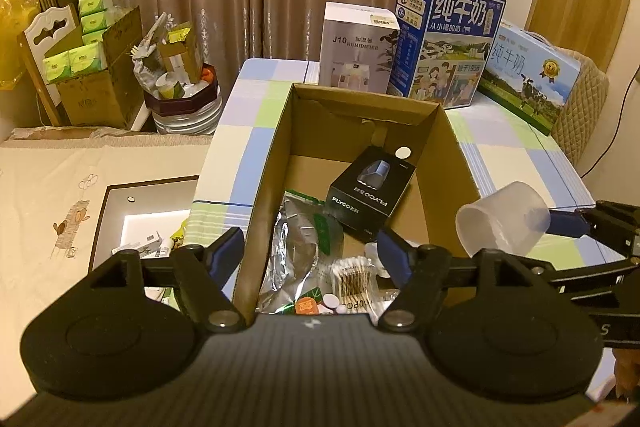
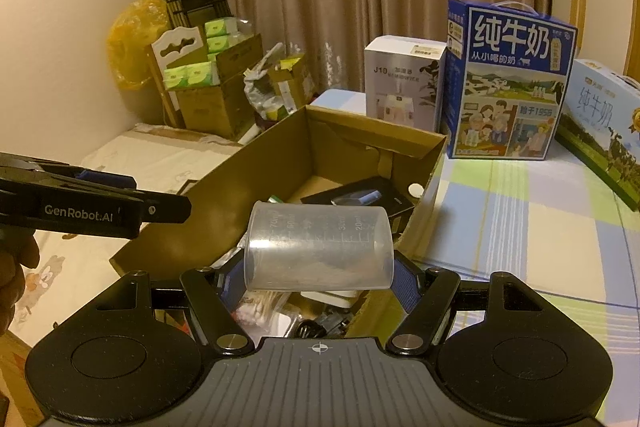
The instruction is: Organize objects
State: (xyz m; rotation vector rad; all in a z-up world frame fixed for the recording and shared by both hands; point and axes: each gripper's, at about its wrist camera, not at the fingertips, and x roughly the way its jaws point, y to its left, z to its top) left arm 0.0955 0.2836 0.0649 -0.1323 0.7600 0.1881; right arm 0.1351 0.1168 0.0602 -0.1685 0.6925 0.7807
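The right gripper [image 2: 319, 277] is pinching the plastic measuring cup [image 2: 318, 247] sideways over the cardboard box [image 2: 420, 143], while the left gripper [image 1: 310, 247] is waiting spread empty. Next, I'd say: lowering it inside, beside the black carton [image 1: 370, 189].

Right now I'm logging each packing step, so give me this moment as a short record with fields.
held item: clear measuring cup, lying on its side
holder: right hand-held gripper, shut on the cup
cup position: above the near end of the cardboard box
left hand-held gripper: open, empty, over the box
box contents: black FLYCO box, cotton swabs, foil pouch
behind the box: humidifier box, blue milk carton
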